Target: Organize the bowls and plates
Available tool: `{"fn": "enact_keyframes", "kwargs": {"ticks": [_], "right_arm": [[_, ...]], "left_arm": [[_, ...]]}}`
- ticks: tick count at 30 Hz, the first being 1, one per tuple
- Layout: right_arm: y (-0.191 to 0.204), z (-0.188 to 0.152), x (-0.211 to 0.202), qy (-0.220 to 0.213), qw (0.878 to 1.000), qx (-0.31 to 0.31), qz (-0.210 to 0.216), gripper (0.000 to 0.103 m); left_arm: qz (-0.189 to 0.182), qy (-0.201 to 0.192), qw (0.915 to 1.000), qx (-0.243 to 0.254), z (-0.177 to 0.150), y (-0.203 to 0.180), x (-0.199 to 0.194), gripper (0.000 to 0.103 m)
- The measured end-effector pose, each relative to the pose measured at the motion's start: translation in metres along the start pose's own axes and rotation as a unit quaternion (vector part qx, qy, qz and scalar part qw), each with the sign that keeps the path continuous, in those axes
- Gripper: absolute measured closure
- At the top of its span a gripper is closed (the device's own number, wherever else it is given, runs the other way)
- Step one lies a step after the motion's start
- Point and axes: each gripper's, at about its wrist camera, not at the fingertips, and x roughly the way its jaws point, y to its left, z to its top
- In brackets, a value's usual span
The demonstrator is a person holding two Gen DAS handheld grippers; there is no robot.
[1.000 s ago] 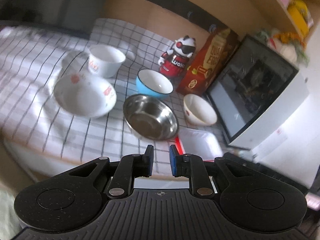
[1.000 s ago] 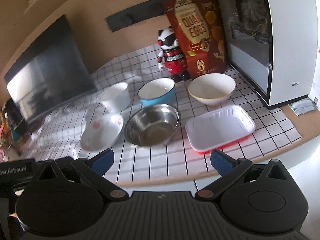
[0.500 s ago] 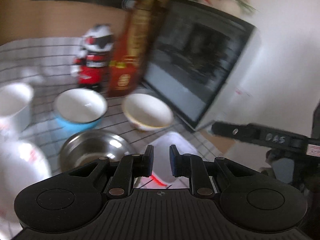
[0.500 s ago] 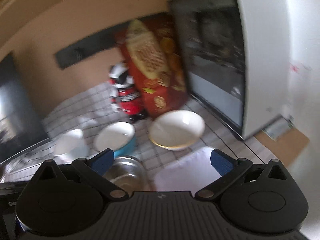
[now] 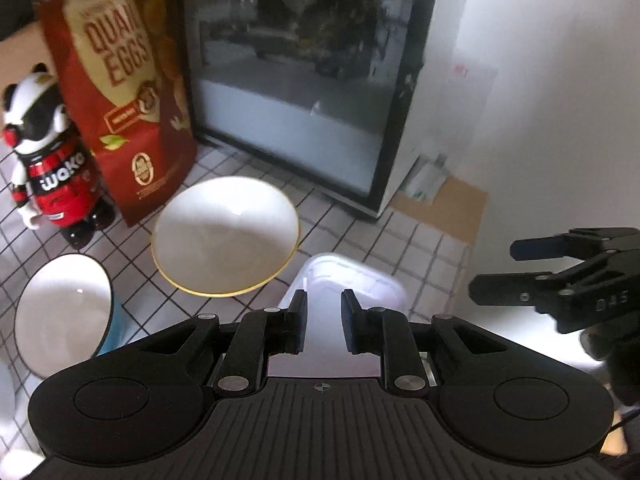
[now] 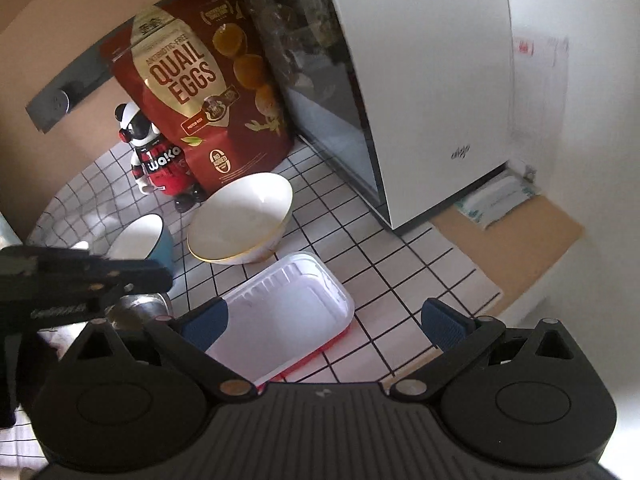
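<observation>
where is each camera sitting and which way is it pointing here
Left wrist: sits on the left gripper, angled down over the white tray toward the cream bowl and the glass-door cabinet; its own narrowly parted, empty fingers show, and the right gripper at the right edge.
Right wrist: sits on the right gripper, angled down at the same tray; its wide-open fingers show, and the left gripper at the left edge.
Shared: tray, cream bowl, blue bowl, quail eggs bag, panda toy, cabinet.
</observation>
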Motion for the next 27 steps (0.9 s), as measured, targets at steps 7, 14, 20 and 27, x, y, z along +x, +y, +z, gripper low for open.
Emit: {"fn": "enact_keyframes", "kwargs": {"ticks": [7,14,20,27], "right_arm": [[-0.027,-0.004,0.065,0.094,0.989,0.075,0.087,0.020],[-0.021,-0.012,0.117,0.188,0.956,0.111,0.197,0.024],[-0.028,0.021,0.121,0.163,0.958,0.096,0.214,0.024],[-0.042,0.055,0.127,0.143,0.972,0.075,0.169,0.024]], "left_arm": [[0.056,0.071,0.9958,-0.013,0.002,0.023,0.047,0.080],[0.036,0.106,0.9900,-0.086,-0.001,0.051,0.074,0.080],[0.006,0.108,0.9834,-0.146,-0.001,0.053,0.090,0.080],[-0.048,0.080,0.9808,-0.171,0.016,0.030,0.090,0.081]]}}
